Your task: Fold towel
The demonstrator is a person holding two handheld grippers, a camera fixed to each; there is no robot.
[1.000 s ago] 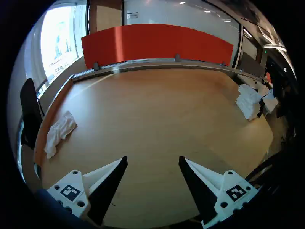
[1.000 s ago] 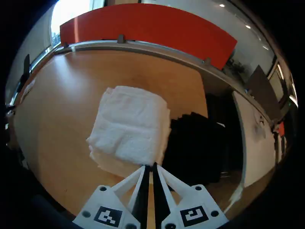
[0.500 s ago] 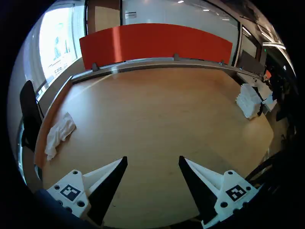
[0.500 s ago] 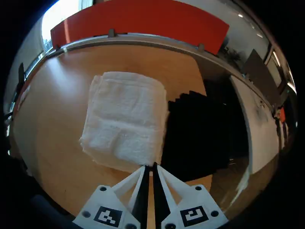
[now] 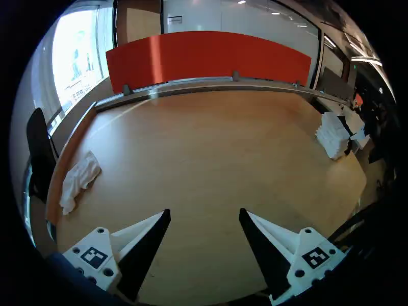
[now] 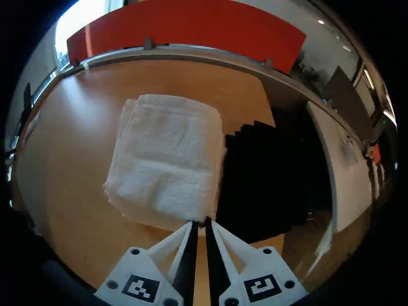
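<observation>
The white terry towel, folded into a thick rectangular pad, lies flat on the pale wooden bench. It sits on the near side of the long orange partition panel, toward that panel's right end, with one side at the bench edge. Its layers look squared up, so the folding of this one appears finished, bar letting go. The right tool has its fingers drawn nearly together with a thin slit between them, tips at the towel's corner farthest from the panel. Whether they pinch cloth I cannot tell. The left tool stands wide apart and empty over bare bench, facing the panel's middle. Toward the panel's left end, well apart from the towel, a crumpled white cloth lies unfolded at the bench edge. If it belongs to the job, it is what remains.
</observation>
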